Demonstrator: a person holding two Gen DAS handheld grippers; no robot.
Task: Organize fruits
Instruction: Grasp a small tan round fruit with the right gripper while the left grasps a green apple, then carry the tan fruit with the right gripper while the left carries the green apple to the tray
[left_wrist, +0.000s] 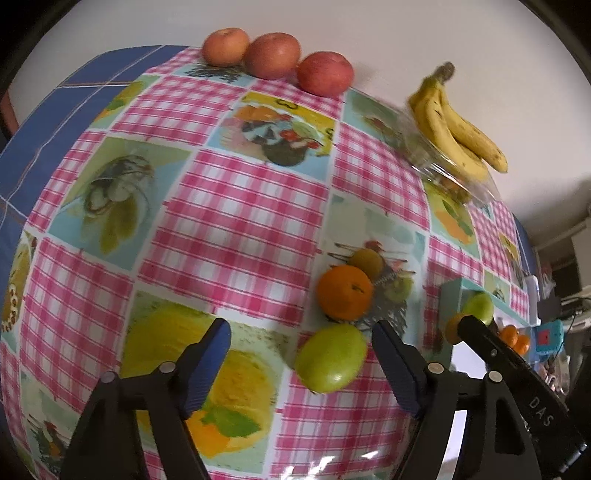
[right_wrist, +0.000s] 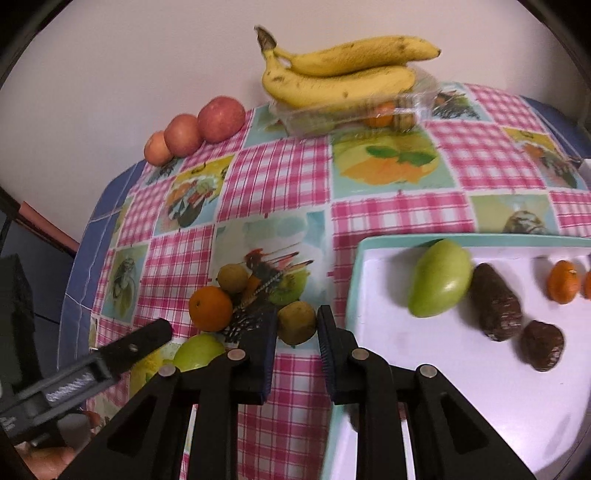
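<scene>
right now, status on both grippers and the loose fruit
Left gripper open, green mango between fingers. Right gripper open, lined up on kiwi. Orange close behind mango. Tray alongside, part filled.

Three apples (right_wrist: 195, 129) are lined up at the table's far left edge against the wall, and to their right a banana bunch (right_wrist: 343, 70) is laid on a plastic container (right_wrist: 354, 110). Nearer the middle of the tablecloth (right_wrist: 280, 177), an orange (right_wrist: 210, 308) is placed between a small round fruit (right_wrist: 232, 278) behind it and a mango (left_wrist: 330, 358) before it, with a kiwi (right_wrist: 297, 322) to the right. On the tray (right_wrist: 443, 369) at the right, a second mango (right_wrist: 439, 282) is set touching an oblong fruit (right_wrist: 496, 301), another such fruit (right_wrist: 543, 345) lies before that, and tangerines (right_wrist: 563, 281) are kept further right.
</scene>
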